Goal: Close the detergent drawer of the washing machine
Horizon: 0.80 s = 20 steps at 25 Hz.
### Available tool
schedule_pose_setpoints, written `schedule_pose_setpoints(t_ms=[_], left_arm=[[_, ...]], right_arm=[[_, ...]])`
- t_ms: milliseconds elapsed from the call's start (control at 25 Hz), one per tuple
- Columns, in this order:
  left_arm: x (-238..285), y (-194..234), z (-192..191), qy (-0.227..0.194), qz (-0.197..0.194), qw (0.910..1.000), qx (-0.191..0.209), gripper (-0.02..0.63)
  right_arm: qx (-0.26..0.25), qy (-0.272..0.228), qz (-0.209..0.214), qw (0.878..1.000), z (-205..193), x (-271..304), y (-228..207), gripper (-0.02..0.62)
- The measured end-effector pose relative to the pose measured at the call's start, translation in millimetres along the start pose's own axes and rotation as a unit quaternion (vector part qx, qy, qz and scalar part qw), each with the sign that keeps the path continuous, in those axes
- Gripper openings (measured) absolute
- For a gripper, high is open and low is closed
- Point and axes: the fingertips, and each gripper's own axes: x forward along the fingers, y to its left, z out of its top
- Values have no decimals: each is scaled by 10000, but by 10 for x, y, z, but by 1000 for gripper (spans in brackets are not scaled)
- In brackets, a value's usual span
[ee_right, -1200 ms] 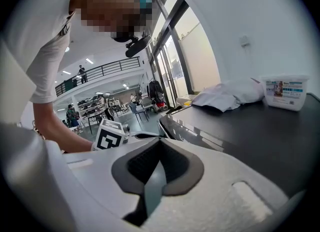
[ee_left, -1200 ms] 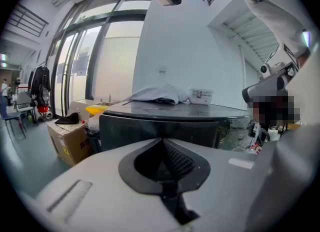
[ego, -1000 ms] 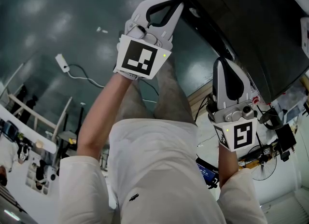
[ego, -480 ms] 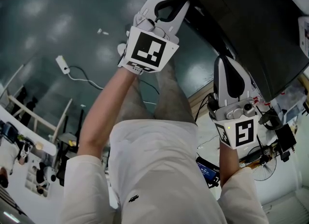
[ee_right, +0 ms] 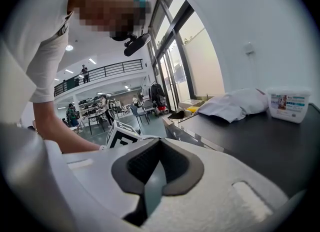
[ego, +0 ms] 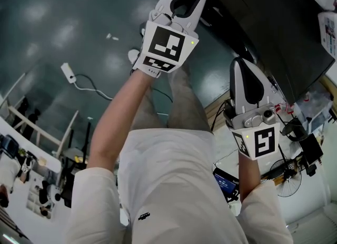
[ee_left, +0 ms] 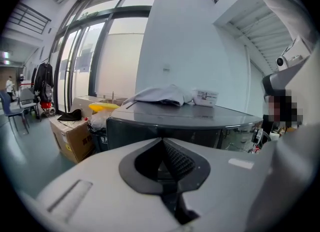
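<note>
Holding, left gripper (ee_left: 161, 141): its 2 jaws were pressed together with nothing between them. The tips pointed at the dark front of the washing machine (ee_left: 190, 126), just beside its upper edge.
Holding, right gripper (ee_right: 159, 141): the jaws were likewise clenched and empty. It hung beside the machine's top, apart from the other gripper.
Person (ego: 168, 185): stood at the machine, both arms stretched toward it in the head view.
Task thing: the detergent drawer could not be picked out in any of the 3 views. It was judged to sit in the front panel near the left tips.
Step in hand: judged as the push-in; contact with the drawer was not confirmed.
Technique: use the closed jaws as 1 blunt pusher. Press square on the drawer face, straight along its slide, steadily until flush. Avoid sideways load, which could jam it.
On top: a white cloth (ee_left: 160, 96) and a small white tub (ee_left: 206, 97) lay well back from the front edge.
Beyond: a cardboard box (ee_left: 72, 133) sat on the floor, with tall windows (ee_left: 90, 61) behind.
</note>
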Motion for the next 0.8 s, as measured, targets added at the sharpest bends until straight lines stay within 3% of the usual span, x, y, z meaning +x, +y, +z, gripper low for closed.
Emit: schedule_pose_setpoints(t_ms=[560, 800], left_arm=[[-479, -42, 328, -149, 33, 9998, 89, 18], [-835, 7, 390, -157, 210, 9996, -86, 18]], right_arm=[[-260, -153, 79, 9995, 269, -95, 326, 2], [-290, -193, 201, 9992, 447, -145, 508, 2]])
